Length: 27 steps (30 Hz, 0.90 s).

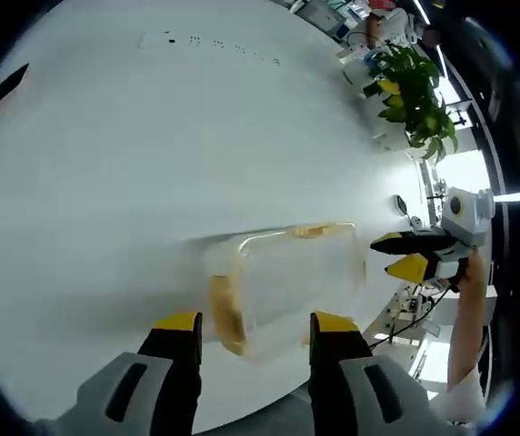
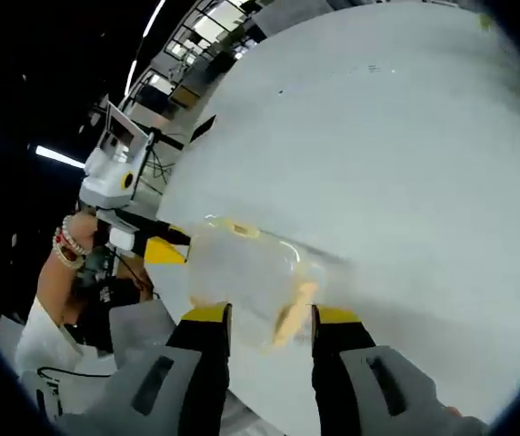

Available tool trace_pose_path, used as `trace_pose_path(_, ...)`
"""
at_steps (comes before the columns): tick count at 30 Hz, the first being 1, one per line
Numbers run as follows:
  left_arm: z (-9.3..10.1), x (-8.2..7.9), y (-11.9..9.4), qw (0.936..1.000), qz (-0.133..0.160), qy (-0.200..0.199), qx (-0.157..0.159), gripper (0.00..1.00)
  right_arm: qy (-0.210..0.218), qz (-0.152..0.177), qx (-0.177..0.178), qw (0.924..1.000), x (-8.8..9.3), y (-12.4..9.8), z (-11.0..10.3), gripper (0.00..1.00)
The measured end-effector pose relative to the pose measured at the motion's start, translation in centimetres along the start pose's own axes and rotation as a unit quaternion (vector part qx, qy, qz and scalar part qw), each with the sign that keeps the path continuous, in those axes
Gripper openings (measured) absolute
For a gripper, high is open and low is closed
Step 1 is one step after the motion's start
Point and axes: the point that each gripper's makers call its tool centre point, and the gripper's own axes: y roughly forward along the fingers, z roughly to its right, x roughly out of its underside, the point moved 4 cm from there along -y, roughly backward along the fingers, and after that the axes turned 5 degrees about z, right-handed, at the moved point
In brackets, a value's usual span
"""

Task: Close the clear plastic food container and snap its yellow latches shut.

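container (image 1: 287,286) motion-blurred, latch (image 2: 294,314) state unclear

This looks like an office or lab workspace rather than a home. A large, plain white surface (image 1: 151,154) takes up most of the left gripper view, and beyond its far edge at about two o'clock stands a leafy green potted plant (image 1: 415,95) with cluttered desks or shelving behind it. In the right gripper view, toward eleven o'clock, long strip lights (image 2: 151,27) run across a dark ceiling above rows of furniture (image 2: 187,82) too blurred to make out, and a bright window-like glow shows there.
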Motion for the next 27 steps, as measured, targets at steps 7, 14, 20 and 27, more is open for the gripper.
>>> trace_pose_path(7,0.2,0.0,0.6,0.9999,-0.015,-0.003,-0.004,0.40,-0.020,-0.023,0.017,0.9994,0.5,1.5,-0.2,0.31)
trace_pose_path(14,0.2,0.1,0.9,0.9997,-0.017,-0.009,-0.015,0.38,-0.041,-0.043,0.038,0.9975,0.4,1.8,0.7,0.22)
trace_pose_path(20,-0.3,0.0,1.1,0.9992,-0.023,-0.014,-0.031,0.32,-0.042,-0.044,0.038,0.9974,0.3,1.9,0.9,0.21)
trace_pose_path(27,-0.3,0.2,1.2,0.9994,-0.021,-0.013,-0.024,0.30,-0.047,-0.046,0.041,0.9970,0.3,2.0,0.8,0.21)
